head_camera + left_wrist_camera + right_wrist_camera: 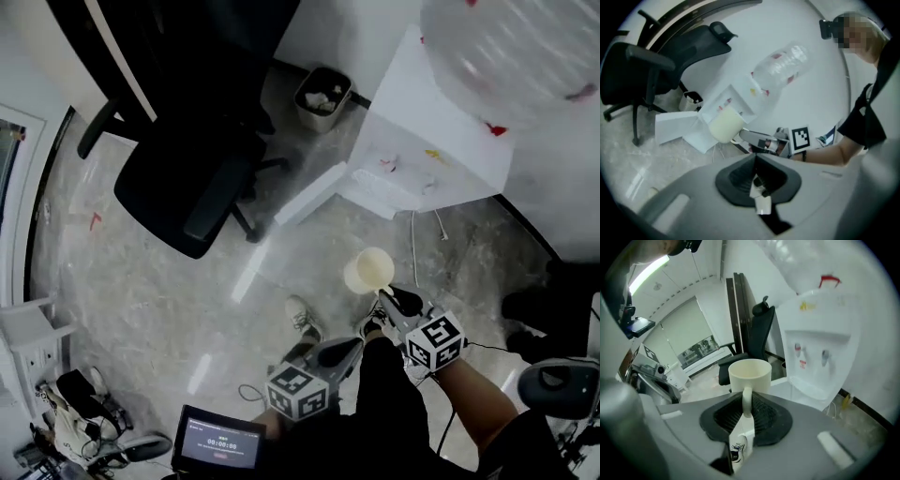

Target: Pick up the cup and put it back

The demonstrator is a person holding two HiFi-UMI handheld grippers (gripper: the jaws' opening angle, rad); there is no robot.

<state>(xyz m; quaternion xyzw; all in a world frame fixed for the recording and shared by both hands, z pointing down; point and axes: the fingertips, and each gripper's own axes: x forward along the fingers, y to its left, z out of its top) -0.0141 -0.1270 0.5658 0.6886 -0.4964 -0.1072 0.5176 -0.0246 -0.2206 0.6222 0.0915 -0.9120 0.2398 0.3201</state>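
Note:
A cream cup (368, 272) hangs in the air above the floor, and my right gripper (392, 298) is shut on its handle. In the right gripper view the cup (750, 375) stands upright just past the jaws, with the handle pinched between the black pads of that gripper (746, 397). My left gripper (342, 352) is lower and to the left, holding nothing. In the left gripper view its pads (756, 161) meet, and the cup (725, 126) and the right gripper (761, 140) show beyond them.
A white water dispenser (441, 141) with a large bottle (506, 56) on top stands ahead on the right. A black office chair (187, 178) is at the left and a waste bin (322, 98) sits by the wall. A small screen (217, 441) is below.

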